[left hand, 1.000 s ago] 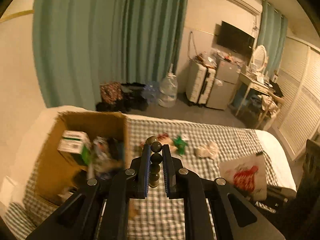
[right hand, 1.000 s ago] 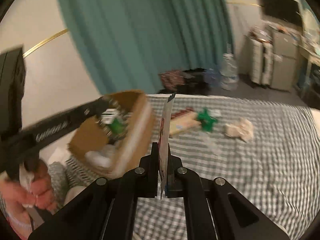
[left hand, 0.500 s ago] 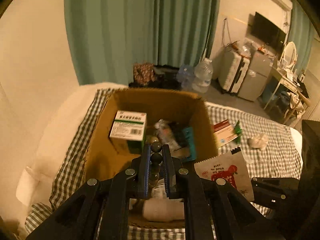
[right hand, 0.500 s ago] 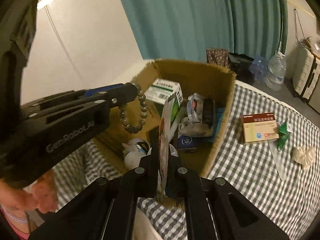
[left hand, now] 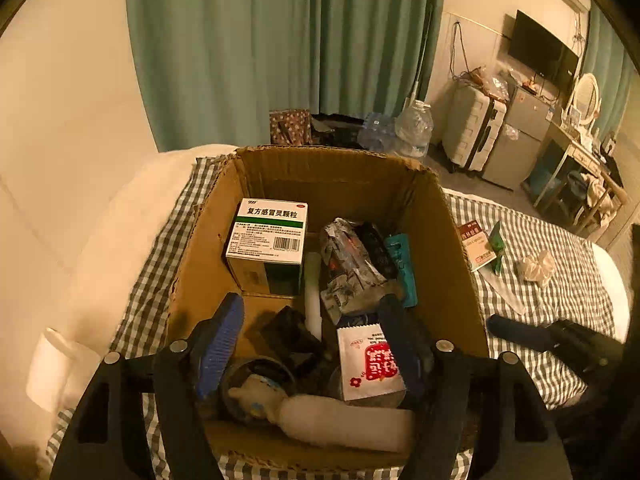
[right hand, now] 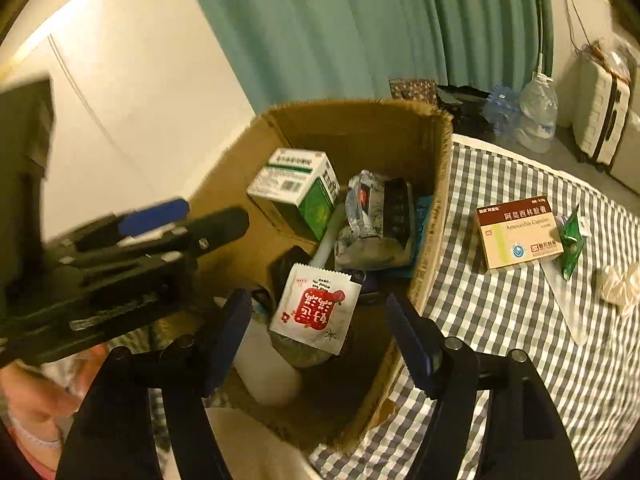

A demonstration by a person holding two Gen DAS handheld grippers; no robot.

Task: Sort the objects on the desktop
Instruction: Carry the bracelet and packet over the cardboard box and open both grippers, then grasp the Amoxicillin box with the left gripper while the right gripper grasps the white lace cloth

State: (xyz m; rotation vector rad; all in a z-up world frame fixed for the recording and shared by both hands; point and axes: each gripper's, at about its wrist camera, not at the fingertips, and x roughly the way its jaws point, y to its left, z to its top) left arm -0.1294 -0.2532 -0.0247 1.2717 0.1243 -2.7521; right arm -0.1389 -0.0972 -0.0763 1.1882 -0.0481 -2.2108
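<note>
both claws, left claw [left hand: 316, 344] and right claw [right hand: 320, 344], seen spread wide, nothing gripped. red-white sachet [right hand: 316, 308] lodged inside cardboard box [right hand: 434, 216]. amoxicillin carton [right hand: 518, 232] left on bed: judged light, stiff, best pinched across narrow sides.

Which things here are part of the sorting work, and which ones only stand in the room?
Part of the job:
cardboard box
red-and-white sachet
green-and-white medicine box
amoxicillin box
green packet
crumpled tissue

Just lying about:
water jug
suitcase
television
teal curtain
</note>
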